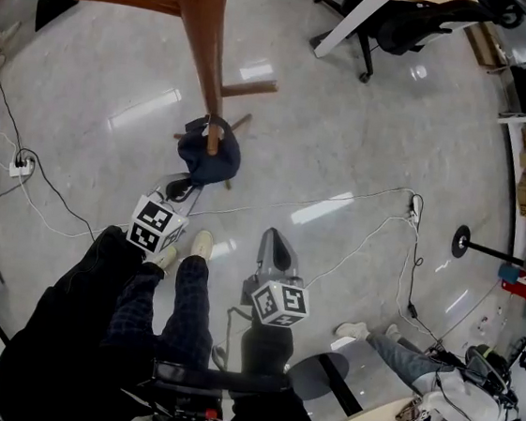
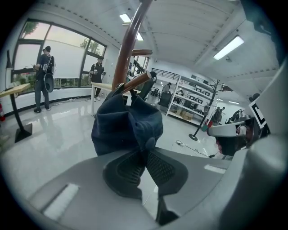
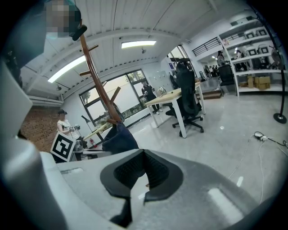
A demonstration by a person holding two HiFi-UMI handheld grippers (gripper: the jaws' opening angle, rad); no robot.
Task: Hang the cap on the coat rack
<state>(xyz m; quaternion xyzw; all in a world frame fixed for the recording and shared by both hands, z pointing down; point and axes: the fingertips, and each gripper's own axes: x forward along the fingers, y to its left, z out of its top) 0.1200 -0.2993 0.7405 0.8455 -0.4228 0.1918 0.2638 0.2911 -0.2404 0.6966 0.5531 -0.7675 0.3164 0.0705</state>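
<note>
**On a lower rack peg (image 2: 135, 83): cap (image 2: 126, 123) draped, left gripper (image 2: 145, 150) clamped on it**

Cap location: one navy cap is seen hung over a peg, against the pole of the brown coat rack (image 2: 127, 45). A fold of cap fabric is pinched at the closed tips of the left gripper. The right gripper (image 3: 144, 152) is held apart from the cap, its pads pressed together with nothing between them.

Hidden / cut off:
- The rack top is cropped in the left gripper view and in the head view.
- In the head view the pole's lower end is covered by the cap, so the foot cannot be made out.
- The brim cannot be told from the crown.
- The left tips are masked by the cap in the head view.

Counts:
- One cap, one coat rack and two grippers are seen.
- The peg count is not clear.
- A person (image 2: 44, 76) and a second person (image 2: 96, 72) are seen standing by the window (image 2: 67, 49).
- A third person (image 1: 441, 386) is cut off at the lower right of the head view.
- One office chair (image 3: 186, 96) is seen.
</note>
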